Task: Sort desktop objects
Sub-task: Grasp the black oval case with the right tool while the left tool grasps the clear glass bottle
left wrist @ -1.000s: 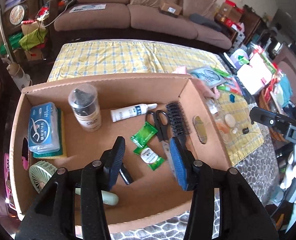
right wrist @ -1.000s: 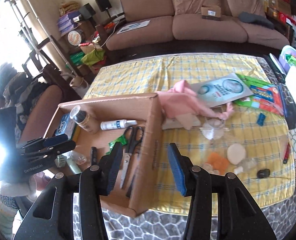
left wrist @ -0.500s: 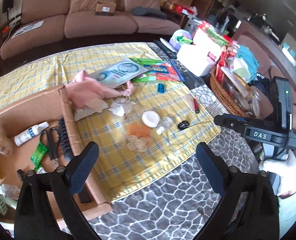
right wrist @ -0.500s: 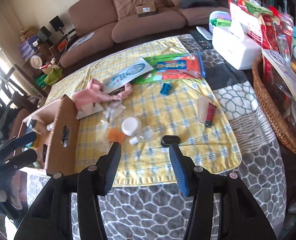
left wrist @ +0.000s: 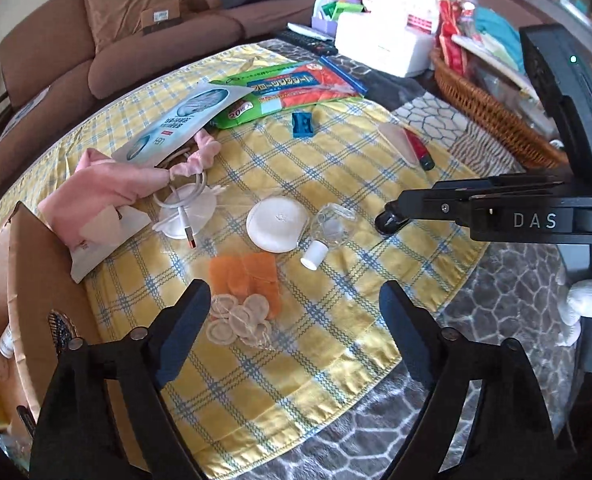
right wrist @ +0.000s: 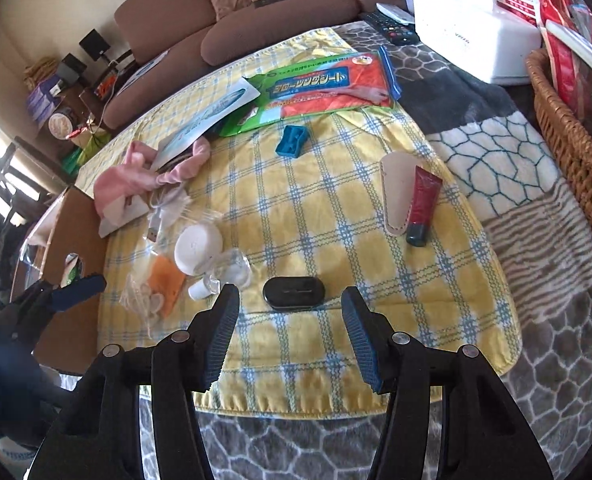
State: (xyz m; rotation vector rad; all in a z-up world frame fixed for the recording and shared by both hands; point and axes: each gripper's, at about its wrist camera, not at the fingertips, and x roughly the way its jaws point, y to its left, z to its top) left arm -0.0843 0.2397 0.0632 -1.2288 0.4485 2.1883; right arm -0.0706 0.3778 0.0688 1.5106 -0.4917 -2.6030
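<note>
Several small items already lie in the cardboard box (left wrist: 44, 280), while both empty grippers, left (left wrist: 292, 312) narrowing and right (right wrist: 288, 328) widening, hover over the still-littered yellow cloth (left wrist: 335, 168).

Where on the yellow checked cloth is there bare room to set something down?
Bare cloth lies between the blue plastic block, the dark red tube and the black oval case. The cluster around the white round pad and pink fabric is crowded.

Opening tongs (right wrist: 290, 328) — empty — near black case (right wrist: 294, 293)
</note>
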